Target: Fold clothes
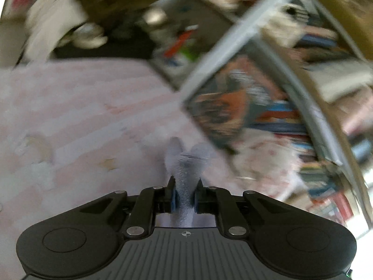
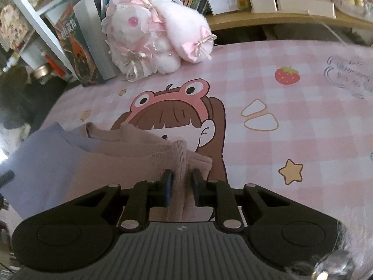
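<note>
A knit garment, lavender at one end and beige-pink at the other, is held by both grippers above a pink checked cloth (image 2: 291, 121). My left gripper (image 1: 185, 186) is shut on a lavender-white fold of the garment (image 1: 186, 163); that view is blurred by motion. My right gripper (image 2: 181, 182) is shut on the beige-pink ribbed edge of the garment (image 2: 139, 154), whose lavender part (image 2: 42, 154) hangs to the left.
A pink and white plush rabbit (image 2: 153, 35) lies at the cloth's far edge, beside upright books (image 2: 79, 46). A wooden shelf (image 2: 291, 18) with books and boxes runs along the back. A white shelf frame (image 1: 233, 39) stands to the right in the left wrist view.
</note>
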Motion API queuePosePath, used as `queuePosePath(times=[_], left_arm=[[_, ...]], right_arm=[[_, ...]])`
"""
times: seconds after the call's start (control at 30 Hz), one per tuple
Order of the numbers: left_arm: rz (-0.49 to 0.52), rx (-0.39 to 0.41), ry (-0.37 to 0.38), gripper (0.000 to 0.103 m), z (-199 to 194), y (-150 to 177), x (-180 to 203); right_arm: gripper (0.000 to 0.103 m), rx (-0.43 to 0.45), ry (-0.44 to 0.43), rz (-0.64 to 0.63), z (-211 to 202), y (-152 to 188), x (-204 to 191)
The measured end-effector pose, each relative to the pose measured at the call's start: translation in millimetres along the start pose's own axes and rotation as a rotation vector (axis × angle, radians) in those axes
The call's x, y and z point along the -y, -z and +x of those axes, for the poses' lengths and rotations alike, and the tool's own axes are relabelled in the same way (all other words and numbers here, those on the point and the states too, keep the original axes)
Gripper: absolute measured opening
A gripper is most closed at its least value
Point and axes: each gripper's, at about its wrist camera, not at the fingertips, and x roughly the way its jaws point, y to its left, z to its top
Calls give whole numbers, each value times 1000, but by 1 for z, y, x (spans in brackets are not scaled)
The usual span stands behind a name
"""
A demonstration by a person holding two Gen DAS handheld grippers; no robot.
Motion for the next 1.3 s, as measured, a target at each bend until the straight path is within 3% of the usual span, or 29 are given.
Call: queuePosePath(times=[0.13,0.27,0.37,0.43,0.5,0.57,0.77,0.83,0.9,1.03,1.1,1.27,1.3], left_arm=[[212,32,89,11,-17,22,73],[523,-1,169,12,-29,76,141],[774,-137,175,18,-18,142,173],[940,-264,119,19,3,193,179],[1031,-320,66,23,14,225,175],[1069,-317,43,23,17,237,172],[1021,-321,48,24,17,234,166],[1007,-324,49,27,16,234,165],[1028,-323,50,36,17,239,169],[1073,-319,49,42,13,248,174],[1055,-323,54,43,12,247,173],[1008,-347,67,43,17,241,170],[1020,-348,66,43,17,242,171]], right_arm=[[16,0,-43,12,1,-1,8],[16,-1,-78,19,1,-1,14],[16,-5,-100,14,1,-1,18],[16,-9,-114,14,1,-2,21],[16,-15,-127,15,2,-3,23],[16,-23,-144,34,-1,-4,28],[28,-18,-212,130,-22,0,47],[31,-6,-248,180,-35,4,55],[43,-12,-298,236,-43,8,61],[51,-74,-398,303,-42,11,56],[56,-108,-390,288,-35,11,44],[50,-61,-286,214,-21,3,19],[35,-54,-264,185,-18,0,13]])
